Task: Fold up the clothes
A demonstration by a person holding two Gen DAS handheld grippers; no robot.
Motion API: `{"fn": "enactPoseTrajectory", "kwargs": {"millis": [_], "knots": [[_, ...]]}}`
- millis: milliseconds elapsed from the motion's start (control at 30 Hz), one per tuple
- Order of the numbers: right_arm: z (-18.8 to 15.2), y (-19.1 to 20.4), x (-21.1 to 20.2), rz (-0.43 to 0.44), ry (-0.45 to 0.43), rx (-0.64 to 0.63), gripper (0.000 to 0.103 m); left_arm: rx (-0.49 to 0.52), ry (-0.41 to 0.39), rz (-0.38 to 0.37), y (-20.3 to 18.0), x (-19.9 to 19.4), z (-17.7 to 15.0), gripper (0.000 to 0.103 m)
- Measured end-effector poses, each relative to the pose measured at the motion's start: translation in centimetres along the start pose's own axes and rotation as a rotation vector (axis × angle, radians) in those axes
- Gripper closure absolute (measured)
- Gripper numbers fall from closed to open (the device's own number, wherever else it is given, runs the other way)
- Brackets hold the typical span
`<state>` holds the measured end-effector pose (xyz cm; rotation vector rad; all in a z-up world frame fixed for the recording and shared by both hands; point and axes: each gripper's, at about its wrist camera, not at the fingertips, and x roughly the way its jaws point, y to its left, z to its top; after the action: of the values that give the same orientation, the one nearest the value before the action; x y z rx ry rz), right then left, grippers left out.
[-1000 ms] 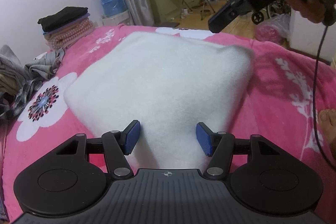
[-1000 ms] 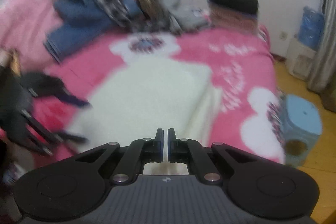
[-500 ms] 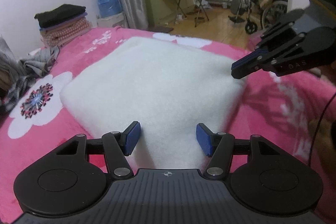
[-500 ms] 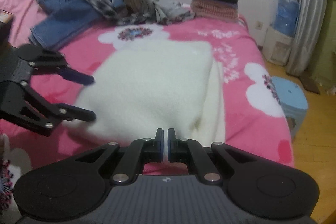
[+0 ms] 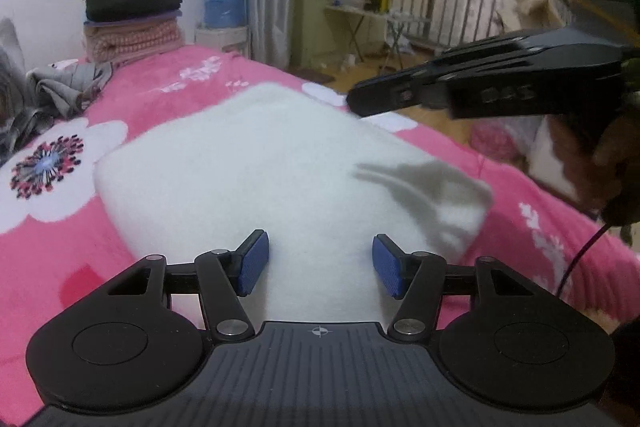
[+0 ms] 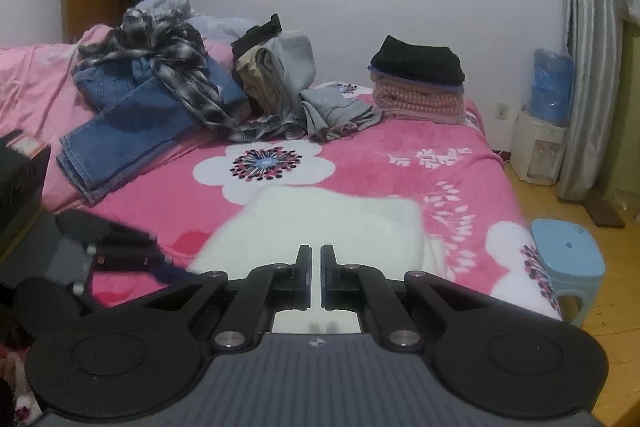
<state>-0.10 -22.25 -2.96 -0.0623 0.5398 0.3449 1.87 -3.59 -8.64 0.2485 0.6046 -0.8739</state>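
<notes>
No writing reads clearly (embossed letters on the right tongs [image 5: 354, 101] blur), and on the pink flowered bed [image 6: 360, 163] in a white-walled room the folded white garment [image 5: 280, 167] lies under both: left tongs [image 5: 320, 263] spread wide and empty, right tongs nearly closed, empty.

Bare pink flowered bedspread [image 6: 360, 163] lies open all round the folded white fleecy garment [image 5: 256, 163], a wide strip between it and the clutter at the wall. There a heap of jeans and plaid shirts [image 6: 160, 83] and a neat stack of folded dark and pink knitwear [image 6: 418, 83] block the way. A pale blue plastic stool [image 6: 568, 255] stands just off the bed's right edge.
</notes>
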Motion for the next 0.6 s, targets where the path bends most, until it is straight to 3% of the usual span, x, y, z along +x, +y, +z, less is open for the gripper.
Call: {"fn": "enactPoseTrajectory", "kwargs": {"millis": [200,467,600], "knots": [[-4.0,-1.0,3.3,-0.045,0.11,-0.032,0.101,-0.056,-0.017,-0.036,0.4,0.3,-0.7,0.044],[-4.7,-1.9,3.0,-0.027,0.102,0.05,0.101,-0.16,-0.064,-0.121,1.9,-0.6,-0.2,0.044],[-4.6,-2.7,3.1,0.0,0.107,0.105,0.101,-0.176,-0.116,-0.106,3.0,-1.0,1.0,0.044]]}}
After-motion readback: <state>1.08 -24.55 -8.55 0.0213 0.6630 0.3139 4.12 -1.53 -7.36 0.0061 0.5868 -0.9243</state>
